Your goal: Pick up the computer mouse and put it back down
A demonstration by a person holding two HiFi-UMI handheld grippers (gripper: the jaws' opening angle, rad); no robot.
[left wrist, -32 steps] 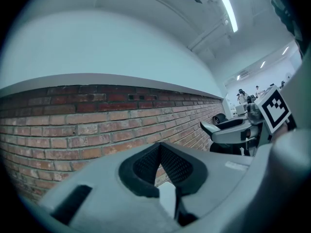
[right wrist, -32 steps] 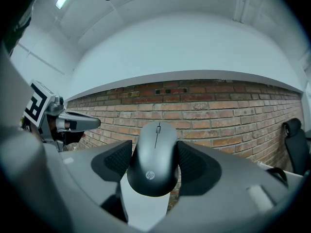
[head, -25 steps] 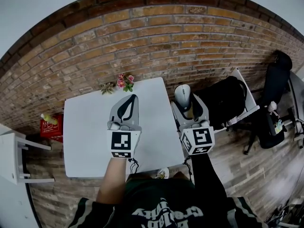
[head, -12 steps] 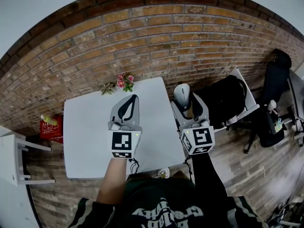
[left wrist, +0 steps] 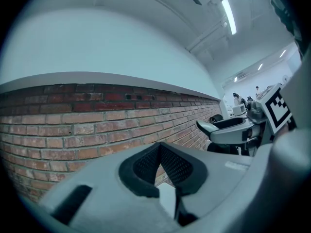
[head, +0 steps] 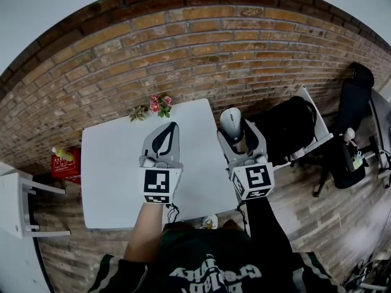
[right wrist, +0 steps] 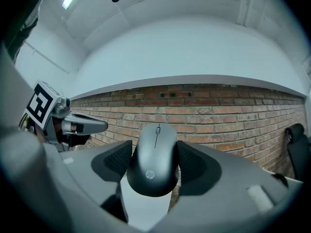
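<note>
near the person, the left gripper (head: 166, 133) hovers over the white table (head: 110, 163), jaws pressed together, nothing between them. the right gripper (head: 239, 138) pinches the grey computer mouse (right wrist: 155, 161), raised by the table's right edge. brick wall (head: 201, 47) beyond.

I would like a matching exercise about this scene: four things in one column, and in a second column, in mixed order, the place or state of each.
Column one:
1. computer mouse
2. left claw
3. pink flowers
4. red box

Column two:
a. on the floor, to the left of the table
b. at the far edge of the white table
c. jaws together, nothing between them
d. gripped between the jaws of the right claw

Right pairs: 1-d, 2-c, 3-b, 4-a.
</note>
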